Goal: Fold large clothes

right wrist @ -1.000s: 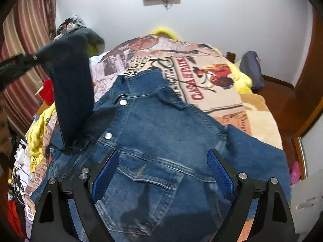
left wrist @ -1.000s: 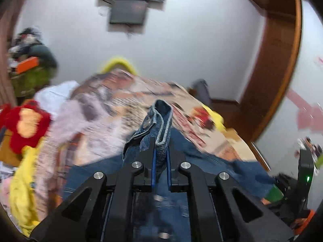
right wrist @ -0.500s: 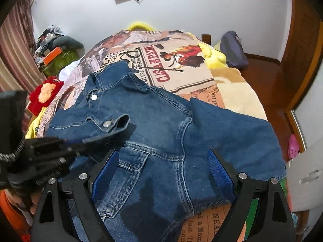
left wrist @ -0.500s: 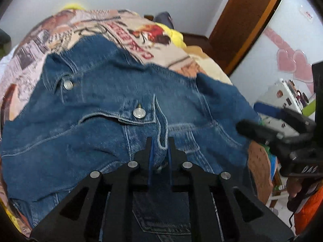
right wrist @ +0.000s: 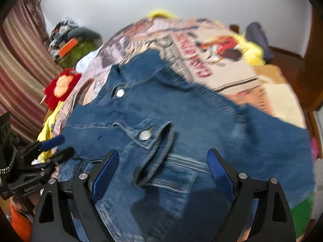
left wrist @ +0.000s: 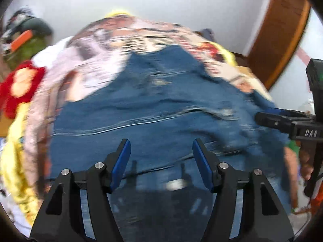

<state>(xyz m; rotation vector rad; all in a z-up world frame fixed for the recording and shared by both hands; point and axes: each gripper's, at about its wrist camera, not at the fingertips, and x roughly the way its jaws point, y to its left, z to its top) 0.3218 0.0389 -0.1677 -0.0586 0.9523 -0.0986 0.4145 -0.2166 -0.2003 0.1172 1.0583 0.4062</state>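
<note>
Blue-padded jaws on my left gripper (left wrist: pixel 161 161) are opening with nothing pinched now: a second ago they were clamped on a sleeve cuff (right wrist: pixel 155 151), which now lies folded across the chest of the denim jacket (right wrist: pixel 181 121) spread on the printed bedspread (right wrist: pixel 232 64). My right gripper (right wrist: pixel 161 173) hangs wide open and empty over it, so I judge 1 sleeve fold done. Red lettering on the bedspread is too blurred to read; "DAS" shows on the other gripper's body.

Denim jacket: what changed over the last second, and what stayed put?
The left gripper lowered the jacket's cuff onto the denim jacket and let go; its jaws are opening with nothing between them. The sleeve now lies folded across the front. The right gripper stayed open and empty above the jacket, and the printed bedspread is unchanged.
</note>
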